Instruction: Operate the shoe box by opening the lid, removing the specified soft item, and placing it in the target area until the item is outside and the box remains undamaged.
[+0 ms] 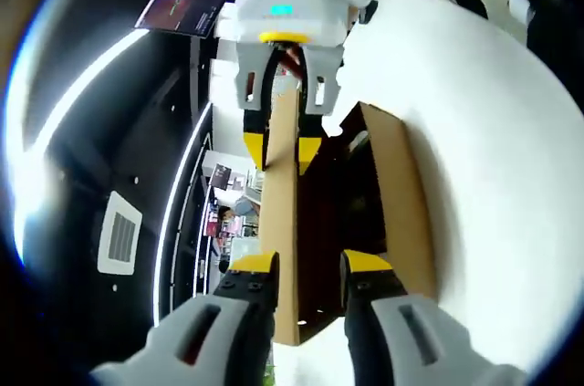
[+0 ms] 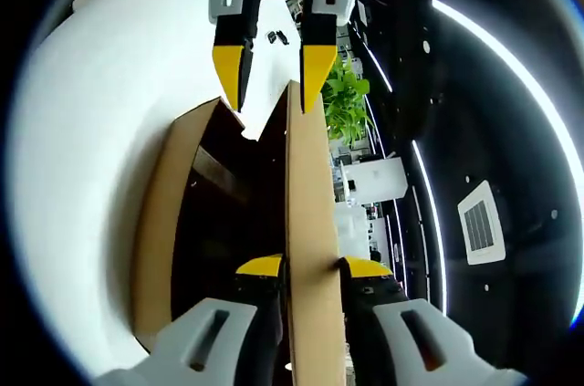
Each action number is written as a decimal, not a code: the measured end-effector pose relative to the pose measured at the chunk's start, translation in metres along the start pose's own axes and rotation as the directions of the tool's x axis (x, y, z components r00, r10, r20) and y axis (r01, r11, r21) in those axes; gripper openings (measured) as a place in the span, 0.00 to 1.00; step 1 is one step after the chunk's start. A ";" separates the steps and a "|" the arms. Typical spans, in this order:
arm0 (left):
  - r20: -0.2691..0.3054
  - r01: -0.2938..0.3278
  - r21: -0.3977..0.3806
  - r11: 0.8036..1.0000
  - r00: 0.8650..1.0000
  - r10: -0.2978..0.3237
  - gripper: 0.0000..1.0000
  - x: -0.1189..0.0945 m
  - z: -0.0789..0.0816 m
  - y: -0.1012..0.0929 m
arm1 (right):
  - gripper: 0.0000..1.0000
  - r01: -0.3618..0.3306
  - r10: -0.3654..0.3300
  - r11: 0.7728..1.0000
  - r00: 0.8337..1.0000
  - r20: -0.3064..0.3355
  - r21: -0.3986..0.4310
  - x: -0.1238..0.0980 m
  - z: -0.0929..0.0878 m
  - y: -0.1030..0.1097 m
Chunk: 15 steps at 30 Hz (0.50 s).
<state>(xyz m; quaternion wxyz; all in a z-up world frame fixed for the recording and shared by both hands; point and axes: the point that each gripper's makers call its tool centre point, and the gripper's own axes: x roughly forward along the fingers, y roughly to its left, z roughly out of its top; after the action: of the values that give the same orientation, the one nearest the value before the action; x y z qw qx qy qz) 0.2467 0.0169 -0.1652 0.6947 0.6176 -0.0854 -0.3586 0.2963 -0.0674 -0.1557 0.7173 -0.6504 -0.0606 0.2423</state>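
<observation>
Lid (image 1: 283, 222) raised over shoe box (image 1: 401, 194) — left gripper (image 1: 310, 267) and right gripper (image 2: 306, 267) both clamped on its edge.

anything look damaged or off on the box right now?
Nothing stands out. The cardboard lid is raised edge-on, with the left gripper and right gripper straddling opposite ends. No tears or creases show. The shoe box interior is too dark to judge.

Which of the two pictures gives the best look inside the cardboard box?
The right gripper view. There the box opens wide beside the raised lid, showing a dark interior, though its contents are too dark to tell. In the left gripper view the box shows a narrower dark slot, partly hidden by the lid and gripper jaws.
</observation>
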 end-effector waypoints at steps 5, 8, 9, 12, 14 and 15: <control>-0.051 0.029 -0.028 0.999 0.998 -0.030 0.30 -0.019 -0.025 -0.013 | 0.23 0.005 -0.005 1.000 1.000 -0.004 0.002 0.001 0.000 -0.001; -0.040 0.072 -0.105 0.992 0.996 -0.076 0.30 -0.025 -0.035 -0.027 | 0.23 0.005 -0.005 1.000 1.000 -0.005 0.000 0.000 0.000 0.000; -0.038 0.086 -0.125 0.988 0.995 -0.092 0.30 -0.027 -0.039 -0.032 | 0.23 0.005 -0.005 1.000 1.000 -0.005 0.001 0.000 0.000 0.000; -0.063 0.111 -0.146 0.983 0.991 -0.121 0.31 -0.031 -0.051 -0.048 | 0.23 0.007 -0.007 1.000 1.000 -0.007 0.001 0.000 -0.001 -0.001; -0.077 0.143 -0.157 0.977 0.985 -0.157 0.31 -0.033 -0.057 -0.063 | 0.23 0.010 -0.010 1.000 1.000 -0.010 0.000 0.001 -0.001 -0.002; -0.079 0.160 -0.157 0.975 0.982 -0.174 0.31 -0.033 -0.058 -0.069 | 0.23 0.010 -0.010 1.000 1.000 -0.009 0.001 0.001 0.000 -0.002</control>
<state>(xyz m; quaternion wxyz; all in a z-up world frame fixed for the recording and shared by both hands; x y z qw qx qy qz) 0.2287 0.0846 -0.2309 0.7097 0.5847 0.0261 -0.3922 0.2978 -0.0675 -0.1539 0.7189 -0.6510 -0.0604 0.2359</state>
